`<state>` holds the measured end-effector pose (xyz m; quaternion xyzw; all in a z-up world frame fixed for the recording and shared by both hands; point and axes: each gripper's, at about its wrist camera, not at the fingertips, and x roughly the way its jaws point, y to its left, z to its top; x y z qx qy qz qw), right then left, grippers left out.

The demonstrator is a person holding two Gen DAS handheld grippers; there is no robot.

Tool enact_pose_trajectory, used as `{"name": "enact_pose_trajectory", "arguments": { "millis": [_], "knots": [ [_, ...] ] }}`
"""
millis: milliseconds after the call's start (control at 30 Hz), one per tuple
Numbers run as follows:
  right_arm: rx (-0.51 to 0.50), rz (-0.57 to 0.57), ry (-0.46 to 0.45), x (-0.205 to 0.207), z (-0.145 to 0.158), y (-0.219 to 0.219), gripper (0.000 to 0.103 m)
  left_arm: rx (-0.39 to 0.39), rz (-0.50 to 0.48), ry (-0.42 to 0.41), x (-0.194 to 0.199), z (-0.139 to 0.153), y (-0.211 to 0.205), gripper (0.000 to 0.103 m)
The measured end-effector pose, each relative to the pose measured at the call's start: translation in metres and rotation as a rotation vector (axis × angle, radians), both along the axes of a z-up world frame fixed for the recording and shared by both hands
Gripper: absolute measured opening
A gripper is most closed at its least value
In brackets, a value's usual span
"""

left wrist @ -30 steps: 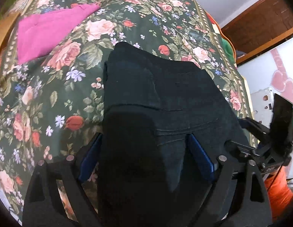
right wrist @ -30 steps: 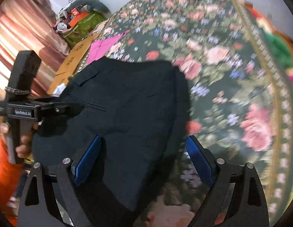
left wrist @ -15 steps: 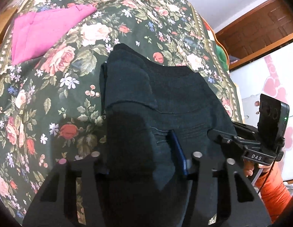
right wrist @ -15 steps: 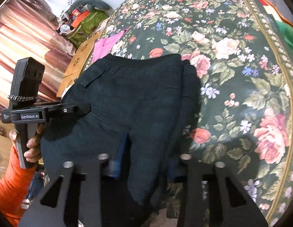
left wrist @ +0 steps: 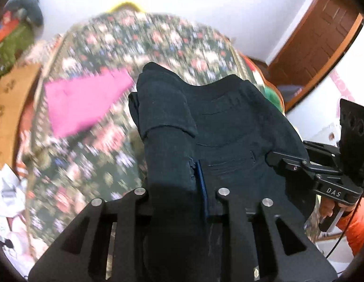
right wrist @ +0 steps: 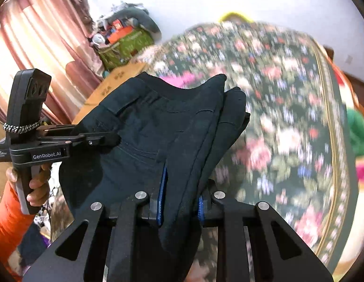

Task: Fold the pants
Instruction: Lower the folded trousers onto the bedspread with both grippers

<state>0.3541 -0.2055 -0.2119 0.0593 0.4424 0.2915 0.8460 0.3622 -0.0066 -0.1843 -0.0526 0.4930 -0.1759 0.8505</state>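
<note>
already pinched at both near corners: left gripper [left wrist: 182, 188] closing with a thick roll of the dark pants [left wrist: 219, 122] wedged between its blue pads, right gripper [right wrist: 179, 197] likewise closing with a folded edge of the same cloth caught between its pads. no gap visible on either side, cloth pressed from both faces.

from the left wrist view, pants running up and away from the fingers toward frame centre, far edge humped against the floral bedspread [left wrist: 92, 145], right gripper visible at the right edge of the frame. from the right wrist view, same cloth fanning up and left from the fingers, left gripper at the left edge with an orange sleeve [right wrist: 7, 213] below it.

so: long axis pointing away from both grippers, toward the top of each frame; held end nearest, free end farthest and seemingly still on the bed. both hands about equally near, one per corner, cloth sagging between. probably a matter of carrying the held end forward over the far end. pink cloth [left wrist: 83, 103] lying upper left, beside the likely landing spot, worth missing.
</note>
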Motion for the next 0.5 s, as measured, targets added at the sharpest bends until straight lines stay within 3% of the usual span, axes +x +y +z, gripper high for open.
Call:
{"name": "enact_pose_trajectory", "arguments": {
  "millis": [267,500],
  "knots": [
    [0.003,0.035,-0.141,0.057,0.043,0.049,0.019,0.005,0.116,-0.141,0.046,0.045,0.055,0.024],
    [0.001,0.058,-0.176,0.116,0.043,0.096,0.019,0.017,0.181,-0.18,0.096,0.044,0.103,0.024]
  ]
}}
